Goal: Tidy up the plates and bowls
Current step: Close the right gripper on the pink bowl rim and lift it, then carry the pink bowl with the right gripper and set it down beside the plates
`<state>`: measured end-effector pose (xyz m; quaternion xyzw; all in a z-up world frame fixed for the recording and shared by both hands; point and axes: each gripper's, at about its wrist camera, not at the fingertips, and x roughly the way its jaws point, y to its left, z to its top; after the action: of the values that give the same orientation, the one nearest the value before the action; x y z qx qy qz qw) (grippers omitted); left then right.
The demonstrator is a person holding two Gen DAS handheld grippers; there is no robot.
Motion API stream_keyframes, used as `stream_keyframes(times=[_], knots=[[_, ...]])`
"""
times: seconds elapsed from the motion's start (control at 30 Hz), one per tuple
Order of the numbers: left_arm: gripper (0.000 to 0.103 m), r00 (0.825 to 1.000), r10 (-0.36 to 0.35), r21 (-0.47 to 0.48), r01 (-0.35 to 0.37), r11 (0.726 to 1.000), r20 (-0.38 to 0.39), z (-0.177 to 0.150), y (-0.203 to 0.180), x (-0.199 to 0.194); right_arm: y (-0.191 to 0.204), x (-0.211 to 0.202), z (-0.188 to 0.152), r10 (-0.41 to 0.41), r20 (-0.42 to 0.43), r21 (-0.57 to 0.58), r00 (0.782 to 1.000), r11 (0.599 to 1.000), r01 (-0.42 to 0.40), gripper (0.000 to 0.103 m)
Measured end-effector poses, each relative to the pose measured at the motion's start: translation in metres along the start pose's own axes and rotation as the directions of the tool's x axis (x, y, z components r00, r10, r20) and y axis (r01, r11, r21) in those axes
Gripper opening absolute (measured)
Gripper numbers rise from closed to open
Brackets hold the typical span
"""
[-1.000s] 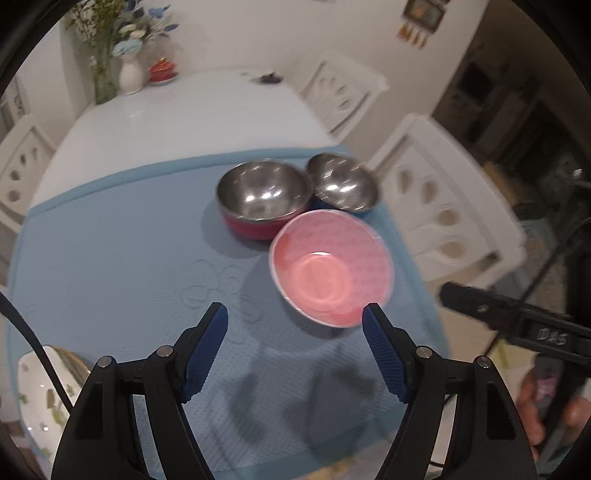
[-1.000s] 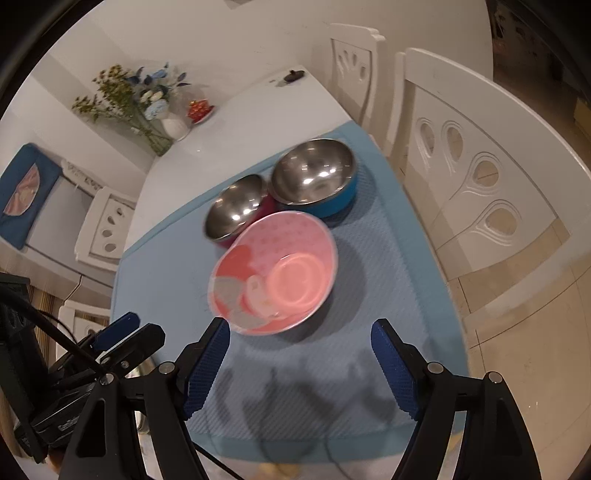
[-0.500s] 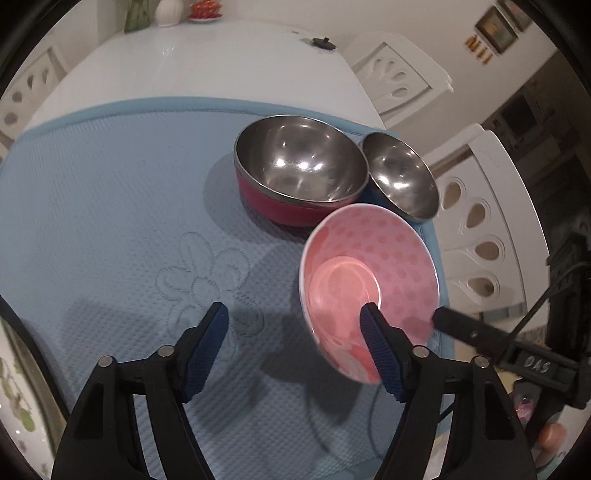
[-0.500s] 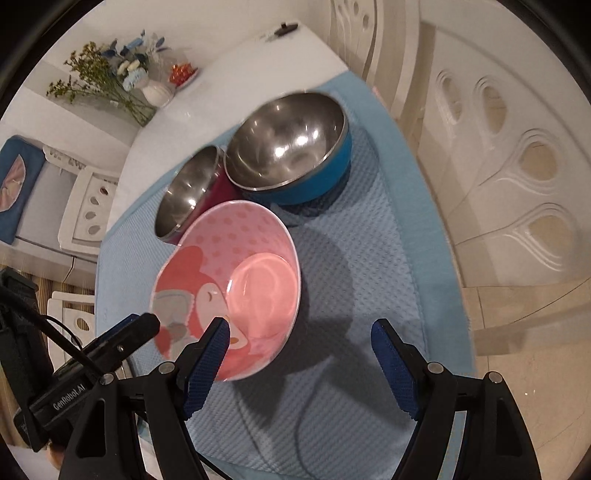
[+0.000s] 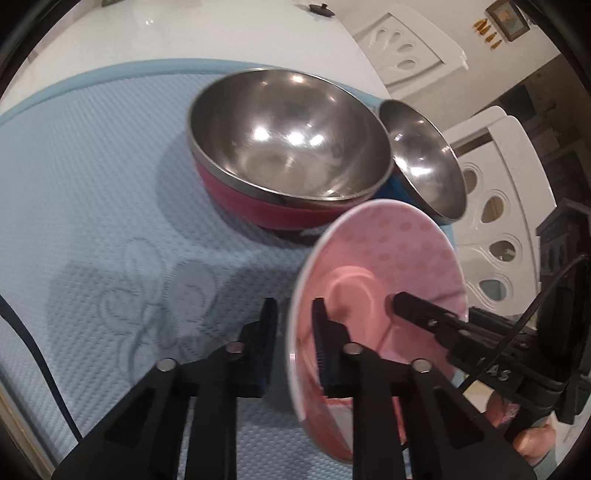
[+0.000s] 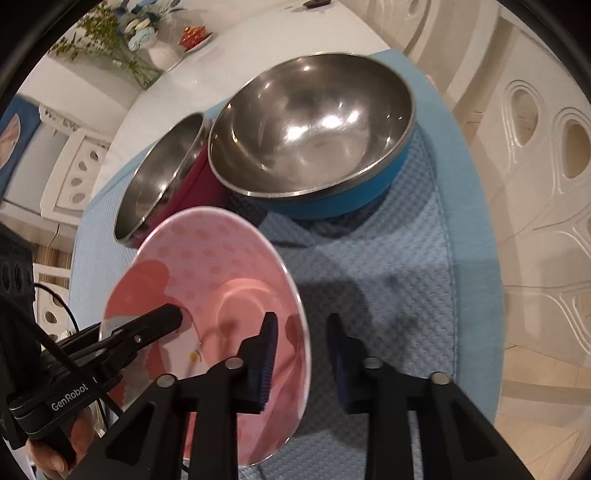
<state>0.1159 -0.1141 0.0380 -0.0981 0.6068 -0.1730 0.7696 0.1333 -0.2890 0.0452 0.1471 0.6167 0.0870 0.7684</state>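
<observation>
Left gripper (image 5: 293,326): jaws narrowed onto the near-left rim of the pink bowl (image 5: 384,273), one finger outside the wall, one inside. Whether the pads press the rim yet is unclear; a slim gap seems to show on the outer side.
Right gripper (image 6: 301,345): jaws likewise narrowed across the opposite rim of the same bowl, inner finger over the pink interior, outer finger over the mat. Firm contact cannot be confirmed.
Pink bowl: sits at the near right part of the blue mat (image 5: 92,184), straddled by both tools at once. It appears tilted in both views, though the lens may exaggerate this. A cartoon print shows on its inner wall in the right wrist view.
Red bowl (image 5: 288,147): steel-lined, just behind the pink bowl, upright on the mat, empty.
Blue bowl (image 6: 314,122): steel-lined, touching or nearly touching the red bowl's side, upright, empty.
Surroundings: white table (image 5: 166,33) beyond the mat; white chairs (image 6: 535,147) beside it; flower vase (image 6: 162,55) at the far end.
Progress: early stage, by my judgement. All three bowls stand separately; none is nested in another.
Remaining: secure the pink bowl, then stack or place it, and deal with the two steel bowls. No plates are visible in either view.
</observation>
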Motion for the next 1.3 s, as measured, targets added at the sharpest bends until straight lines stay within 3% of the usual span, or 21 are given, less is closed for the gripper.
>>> stream_keyframes(times=[0.07, 0.17, 0.4, 0.6, 0.83, 1.1, 1.3], knots=[[0.012, 1.000, -0.014, -0.003, 0.014, 1.000, 0.002, -0.001, -0.003, -0.001, 0.001, 0.003, -0.003, 0.009, -0.010, 0.000, 1.000, 1.000, -0.009, 0.012], [0.012, 1.000, -0.004, -0.001, 0.004, 1.000, 0.011, -0.001, -0.006, -0.004, 0.005, 0.001, -0.008, -0.023, -0.003, 0.000, 1.000, 1.000, 0.023, 0.012], [0.012, 0.999, -0.006, -0.020, 0.007, 1.000, 0.049, -0.011, -0.010, -0.034, 0.018, -0.020, -0.019, -0.013, 0.003, -0.005, 1.000, 1.000, 0.013, 0.012], [0.012, 0.995, 0.001, -0.068, 0.006, 0.998, 0.095, -0.034, -0.003, -0.075, 0.040, -0.046, -0.033, 0.015, 0.011, -0.024, 1.000, 1.000, -0.015, 0.014], [0.012, 0.990, 0.033, -0.125, -0.016, 0.992, 0.137, -0.068, 0.018, -0.114, 0.081, -0.061, -0.050, 0.025, -0.001, -0.125, 1.000, 0.992, -0.025, 0.015], [0.012, 0.993, 0.055, -0.194, -0.034, 0.980, 0.104, -0.109, 0.044, -0.110, 0.101, -0.034, -0.074, 0.035, -0.096, -0.140, 0.995, 0.989, -0.048, 0.017], [0.012, 0.997, 0.054, -0.191, -0.042, 0.981, 0.058, -0.124, 0.056, -0.091, 0.098, -0.009, -0.090, 0.040, -0.164, -0.108, 0.986, 0.992, -0.058, 0.018]])
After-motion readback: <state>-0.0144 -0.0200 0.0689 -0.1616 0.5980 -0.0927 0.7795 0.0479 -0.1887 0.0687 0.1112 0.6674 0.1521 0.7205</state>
